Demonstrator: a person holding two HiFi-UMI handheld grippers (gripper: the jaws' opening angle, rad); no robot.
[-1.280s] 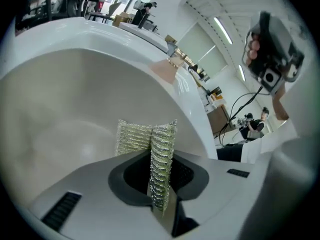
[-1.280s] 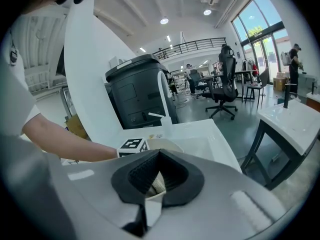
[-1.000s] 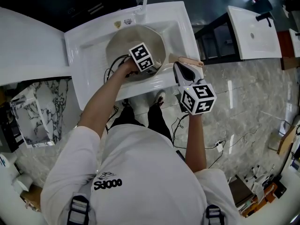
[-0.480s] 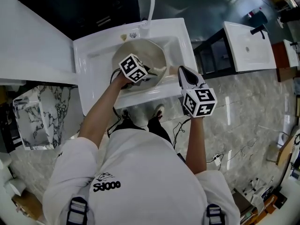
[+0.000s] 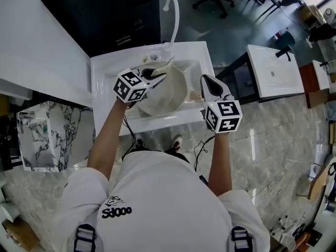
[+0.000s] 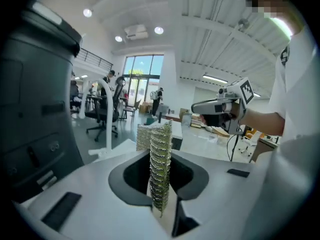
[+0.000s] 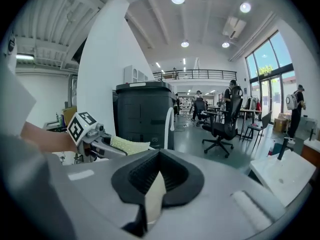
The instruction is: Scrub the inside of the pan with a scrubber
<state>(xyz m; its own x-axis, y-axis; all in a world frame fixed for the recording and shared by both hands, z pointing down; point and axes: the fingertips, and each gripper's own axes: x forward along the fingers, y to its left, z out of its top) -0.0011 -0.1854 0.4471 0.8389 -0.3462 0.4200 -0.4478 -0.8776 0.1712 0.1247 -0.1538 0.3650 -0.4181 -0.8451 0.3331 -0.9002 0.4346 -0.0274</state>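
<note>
1. Pan (image 5: 167, 96) sat inside the white sink (image 5: 102, 83), its bowl facing up.
2. Right gripper (image 5: 208, 84), at the sink's right rim, had its jaws clamped on a pale handle (image 7: 154, 194), apparently the pan's.
3. Left gripper (image 5: 156, 73) hovered over the sink's back edge near the faucet (image 5: 175, 14), jaws pinched tight on the mesh scrubber (image 6: 160, 164), clear of the pan.
4. Scrubbing well would likely mean lowering the scrubber flat against the pan's inner wall and working in circles with the handle braced.
</note>
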